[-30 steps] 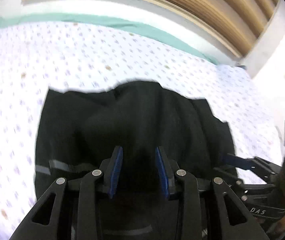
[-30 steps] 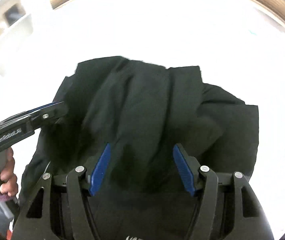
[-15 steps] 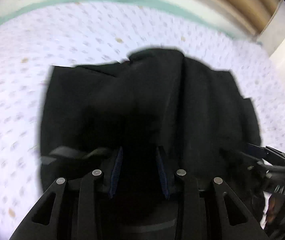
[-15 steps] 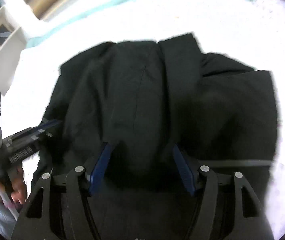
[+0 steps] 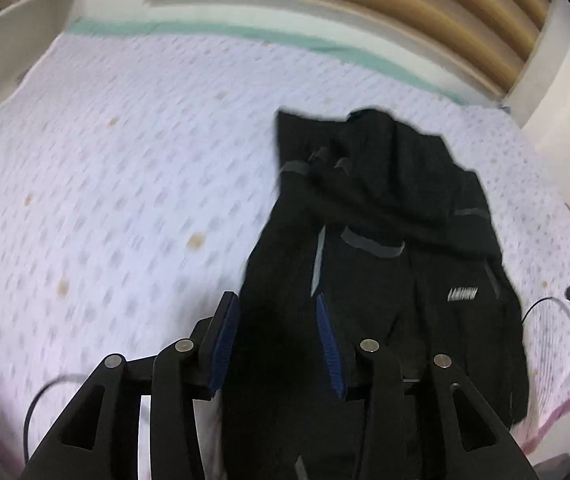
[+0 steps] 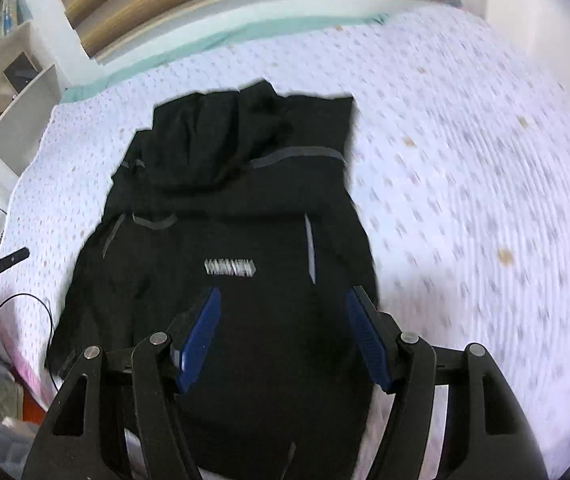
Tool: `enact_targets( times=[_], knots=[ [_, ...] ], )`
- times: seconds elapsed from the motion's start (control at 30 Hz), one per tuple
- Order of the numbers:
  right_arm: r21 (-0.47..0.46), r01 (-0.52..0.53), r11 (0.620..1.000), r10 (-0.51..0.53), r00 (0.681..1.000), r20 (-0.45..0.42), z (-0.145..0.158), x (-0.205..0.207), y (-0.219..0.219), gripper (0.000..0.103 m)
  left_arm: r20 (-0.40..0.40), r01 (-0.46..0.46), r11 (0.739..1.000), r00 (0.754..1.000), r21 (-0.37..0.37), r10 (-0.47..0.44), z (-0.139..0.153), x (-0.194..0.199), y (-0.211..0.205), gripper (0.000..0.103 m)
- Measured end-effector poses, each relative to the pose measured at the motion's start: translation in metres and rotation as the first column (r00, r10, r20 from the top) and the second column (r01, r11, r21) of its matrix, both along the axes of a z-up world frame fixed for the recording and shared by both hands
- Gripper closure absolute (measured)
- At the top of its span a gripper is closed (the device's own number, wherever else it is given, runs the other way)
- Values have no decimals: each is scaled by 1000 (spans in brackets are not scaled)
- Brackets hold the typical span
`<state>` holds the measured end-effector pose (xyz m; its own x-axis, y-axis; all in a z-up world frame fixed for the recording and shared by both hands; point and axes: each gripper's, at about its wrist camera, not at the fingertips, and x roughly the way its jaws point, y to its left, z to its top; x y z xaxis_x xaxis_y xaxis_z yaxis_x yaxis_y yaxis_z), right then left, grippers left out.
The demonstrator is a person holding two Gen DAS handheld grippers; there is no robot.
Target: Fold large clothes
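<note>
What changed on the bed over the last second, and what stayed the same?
Both grippers pulled back from the black jacket, which now looks smaller, showing its white logo. The left gripper and right gripper are open, holding nothing. The jacket remains on the dotted bedsheet.

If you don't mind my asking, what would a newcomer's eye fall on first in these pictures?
The black jacket with grey stripes lying bunched on the white dotted bedsheet, a white logo on its front. Next, the blue-padded left gripper and right gripper, both open over its near edge.
</note>
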<state>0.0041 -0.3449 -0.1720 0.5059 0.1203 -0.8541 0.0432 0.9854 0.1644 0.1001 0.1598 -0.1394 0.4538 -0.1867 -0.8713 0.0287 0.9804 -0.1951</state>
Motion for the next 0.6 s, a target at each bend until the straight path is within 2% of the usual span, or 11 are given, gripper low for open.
enact_targets(
  times=[0.07, 0.17, 0.3, 0.4, 0.47, 0.53, 0.6],
  knots=[
    [17, 11, 1000, -11, 1000, -20, -14, -17, -9, 34, -54, -36, 999, 998, -27, 35, -17, -25, 16, 62],
    [107, 26, 994, -18, 997, -73, -46, -32, -30, 34, -143, -87, 993, 987, -74, 75, -46, -48, 25, 61],
    [196, 49, 979, -11, 982, -191, -89, -48, -50, 34, -215, -137, 990, 968, -18, 130, -82, -75, 32, 61],
    [272, 64, 960, 8, 967, -256, -116, -61, -55, 34, -262, -154, 986, 956, -69, 131, -99, -92, 35, 60],
    [277, 80, 958, 4, 957, -291, -129, -68, -56, 34, -304, -141, 987, 946, -70, 114, -111, -102, 32, 54],
    [254, 87, 963, 2, 944, -330, -139, -77, -55, 34, -340, -123, 991, 935, -48, 100, -121, -107, 28, 53],
    [245, 89, 965, 4, 936, -353, -142, -88, -56, 34, -350, -124, 990, 932, -59, 96, -126, -112, 27, 52]
  ],
)
